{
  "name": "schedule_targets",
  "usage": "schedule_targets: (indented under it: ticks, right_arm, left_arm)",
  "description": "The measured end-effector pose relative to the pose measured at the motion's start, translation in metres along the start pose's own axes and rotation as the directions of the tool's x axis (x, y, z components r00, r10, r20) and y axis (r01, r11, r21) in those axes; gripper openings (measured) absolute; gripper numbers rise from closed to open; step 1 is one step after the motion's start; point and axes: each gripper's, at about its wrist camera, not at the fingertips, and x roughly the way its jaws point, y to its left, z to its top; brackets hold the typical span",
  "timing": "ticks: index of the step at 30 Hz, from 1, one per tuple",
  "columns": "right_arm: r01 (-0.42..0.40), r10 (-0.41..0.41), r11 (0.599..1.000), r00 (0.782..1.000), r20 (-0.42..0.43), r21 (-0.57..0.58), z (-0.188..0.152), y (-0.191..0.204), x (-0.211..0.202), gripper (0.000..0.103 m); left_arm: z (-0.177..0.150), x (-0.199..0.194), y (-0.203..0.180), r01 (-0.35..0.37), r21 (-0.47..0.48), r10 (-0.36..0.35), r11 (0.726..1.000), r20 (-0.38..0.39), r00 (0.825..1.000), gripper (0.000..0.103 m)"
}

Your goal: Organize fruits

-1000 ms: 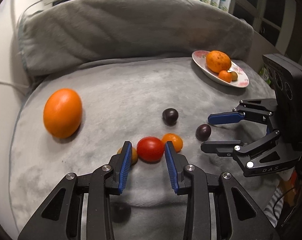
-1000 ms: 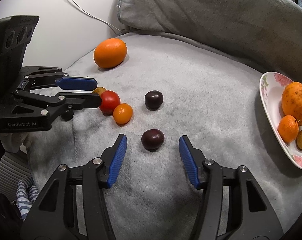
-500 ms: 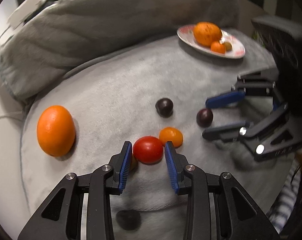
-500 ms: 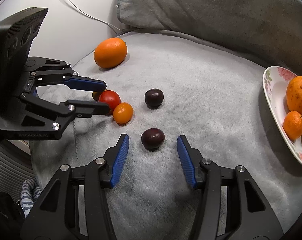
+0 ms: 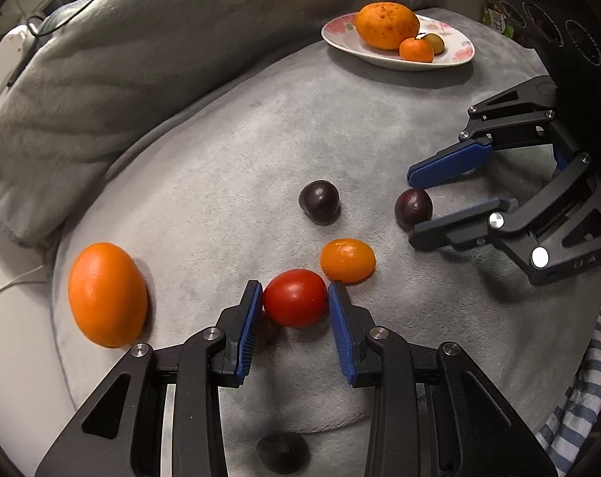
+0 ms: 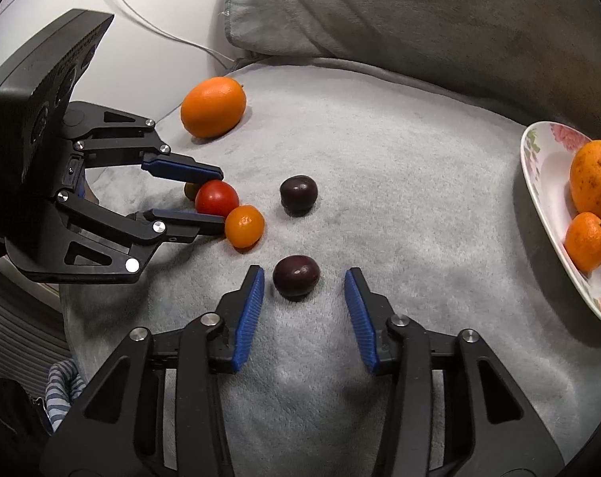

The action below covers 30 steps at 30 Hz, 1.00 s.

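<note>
My left gripper (image 5: 294,298) has its blue pads against both sides of a red tomato (image 5: 295,297) on the grey cushion; it also shows in the right wrist view (image 6: 217,198). A small orange fruit (image 5: 347,260) touches the tomato. My right gripper (image 6: 303,283) is open around a dark plum (image 6: 296,276), pads apart from it. A second dark plum (image 6: 298,194) lies further off. A large orange (image 5: 107,295) lies to the left. A flowered plate (image 5: 455,49) holds three fruits.
A small brownish fruit (image 6: 190,190) sits half hidden behind the left gripper's finger. A thick grey cushion roll (image 5: 141,47) borders the far side. A white cable (image 6: 157,28) runs along the wall. Striped cloth (image 5: 586,397) hangs below the seat edge.
My left gripper has narrowed onto the red tomato. My right gripper has edged forward around the near plum and narrowed slightly. The fruits have not moved.
</note>
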Motion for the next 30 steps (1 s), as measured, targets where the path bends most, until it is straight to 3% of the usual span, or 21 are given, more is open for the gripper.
schedule_targets:
  ticks: [9, 30]
  right_arm:
    - [-0.013, 0.013, 1.000, 1.000, 0.003, 0.005, 0.001, -0.003, -0.001, 0.026]
    - [0.010, -0.011, 1.000, 0.999, 0.037, 0.011, 0.000, -0.001, -0.012, 0.024]
  left_arm:
    - [-0.001, -0.001, 0.003, 0.005, -0.065, -0.003, 0.998, 0.028, 1.000, 0.032]
    - [-0.006, -0.022, 0.010, 0.055, -0.176, -0.035, 0.983, 0.110, 0.993, 0.032]
